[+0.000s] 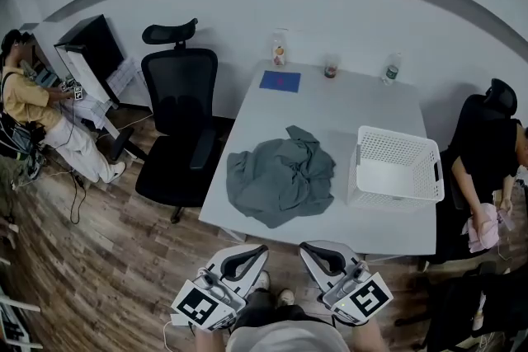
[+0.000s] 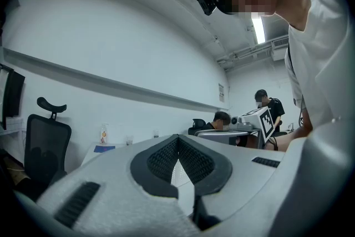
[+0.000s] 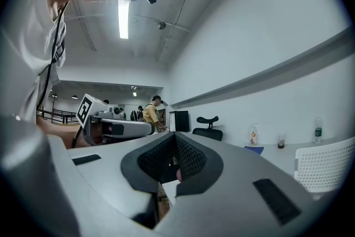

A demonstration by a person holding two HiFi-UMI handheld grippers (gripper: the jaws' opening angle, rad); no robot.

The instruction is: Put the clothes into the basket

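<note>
From the head view we see the grey-green garment (image 1: 282,177) crumpled in a heap on the near middle of the white table (image 1: 346,107). The white basket (image 1: 396,169) stands just to its right and looks to hold nothing yet. Our left gripper (image 1: 245,260) and right gripper (image 1: 323,258) hang side by side off the table's near edge, short of the cloth and touching nothing. Along the far edge stand a bottle (image 1: 280,49), a cup (image 1: 331,68) and a water bottle (image 1: 393,68), with a blue sheet (image 1: 280,81) near them.

We judge this to be the reach, with no grasp begun. The next move calls for parting the jaws, carrying a gripper over the near edge, pinching a raised fold, and lifting the cloth rightwards over the basket's rim.

In the left gripper view the two dark pads meet at their tip, clenched on nothing. The gripper's own body hides the garment and most of the tabletop; only the far bottle and cup show beyond it.

In the right gripper view the jaws are likewise pressed together and empty. A corner of the basket shows at the right, cut off by the frame. A small pink spot shows behind the pads; we cannot tell what it is. Whether the heap is one piece or several, no view settles.
</note>
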